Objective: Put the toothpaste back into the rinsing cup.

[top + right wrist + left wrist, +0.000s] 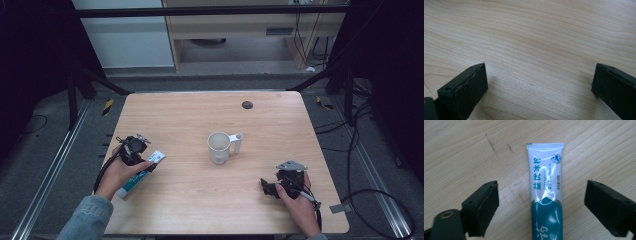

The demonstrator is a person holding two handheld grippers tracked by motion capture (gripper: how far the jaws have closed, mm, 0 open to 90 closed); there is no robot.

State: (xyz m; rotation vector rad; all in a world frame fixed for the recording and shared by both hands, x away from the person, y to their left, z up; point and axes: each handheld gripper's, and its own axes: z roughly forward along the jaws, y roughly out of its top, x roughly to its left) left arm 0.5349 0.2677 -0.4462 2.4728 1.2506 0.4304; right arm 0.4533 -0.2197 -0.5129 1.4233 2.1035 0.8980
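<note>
My left gripper [541, 202] hangs wide open, holding nothing, astride the toothpaste tube [545, 192] lying at centre frame on the table [461, 150]; it looks light, soft, slippery, best pinched mid-body.

The toothpaste tube [545, 195] lies flat on the light wooden tabletop [210, 200] near its left edge. Its upper part is glossy white with a straight crimped end, printed with dark teal characters running along its length and a small blue round emblem; its lower part is teal with white lettering. From above, its white crimped end points toward the middle of the tabletop.
</note>
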